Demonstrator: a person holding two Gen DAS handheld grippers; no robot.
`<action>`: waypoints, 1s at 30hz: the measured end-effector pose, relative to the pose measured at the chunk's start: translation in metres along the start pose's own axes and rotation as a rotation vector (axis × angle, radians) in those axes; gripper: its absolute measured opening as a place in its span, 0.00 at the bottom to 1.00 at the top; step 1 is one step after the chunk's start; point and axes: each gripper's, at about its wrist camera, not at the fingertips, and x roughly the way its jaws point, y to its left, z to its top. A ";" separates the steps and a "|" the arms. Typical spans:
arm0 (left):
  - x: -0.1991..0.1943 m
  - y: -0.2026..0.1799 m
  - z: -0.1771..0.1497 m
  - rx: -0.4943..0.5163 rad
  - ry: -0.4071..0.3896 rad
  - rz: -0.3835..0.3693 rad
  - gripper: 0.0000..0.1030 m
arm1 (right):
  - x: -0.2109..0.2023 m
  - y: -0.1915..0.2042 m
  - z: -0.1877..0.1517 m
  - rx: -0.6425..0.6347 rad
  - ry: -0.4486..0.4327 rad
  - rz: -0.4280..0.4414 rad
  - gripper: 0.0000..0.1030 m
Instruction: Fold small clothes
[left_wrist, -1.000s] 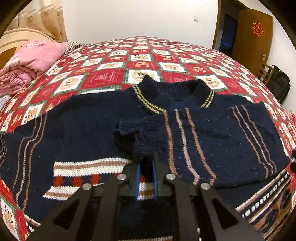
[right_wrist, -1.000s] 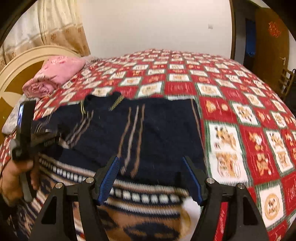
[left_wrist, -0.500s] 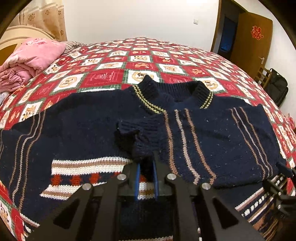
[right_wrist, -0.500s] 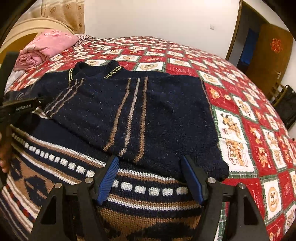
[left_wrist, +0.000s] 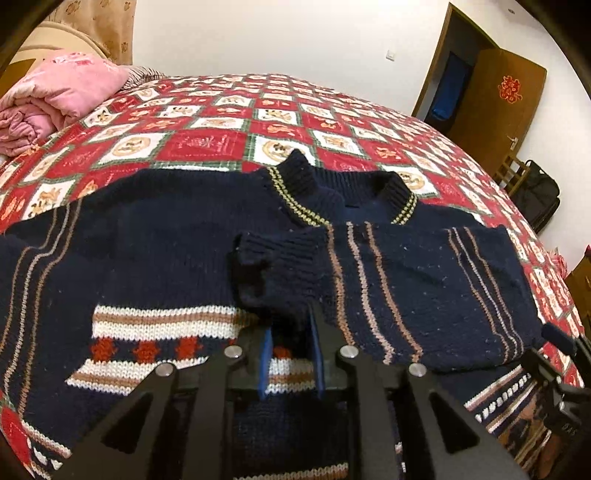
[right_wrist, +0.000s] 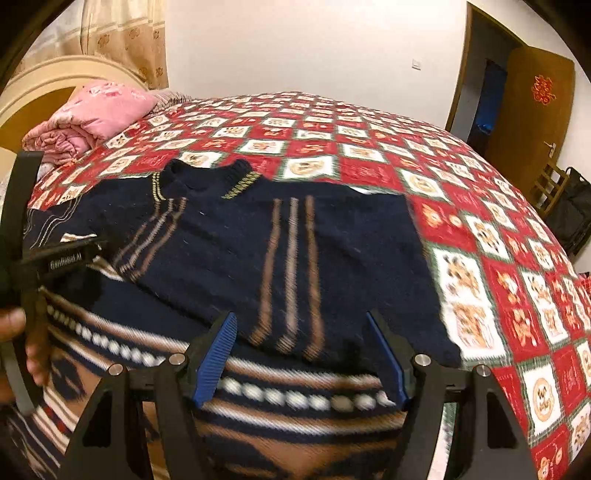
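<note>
One navy knitted sweater (left_wrist: 177, 236) lies on one bed with a red checked bedspread (left_wrist: 207, 140). One folded pink quilt (left_wrist: 59, 92) sits at its head. Two grippers show, left gripper (left_wrist: 290, 354) and right gripper (right_wrist: 301, 354), each with two fingers. One brown door (left_wrist: 495, 110), one black bag (left_wrist: 539, 192).

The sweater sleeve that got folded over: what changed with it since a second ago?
The left gripper had the folded sleeve pinched; now its fingers are opening and letting the cuff go. The right gripper, open, has come closer to the sleeve's folded edge with nothing between its fingers. The sweater, the sleeve and the bedspread lie as before.
</note>
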 end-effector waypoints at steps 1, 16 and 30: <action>0.000 0.000 0.000 -0.002 0.000 -0.002 0.21 | 0.005 0.010 0.005 -0.018 0.009 -0.001 0.69; -0.021 0.003 -0.004 0.004 -0.032 -0.021 0.69 | 0.044 0.033 0.002 0.087 0.033 -0.059 0.70; -0.108 0.132 -0.018 -0.112 -0.118 0.112 0.70 | 0.044 0.031 0.000 0.093 0.023 -0.057 0.72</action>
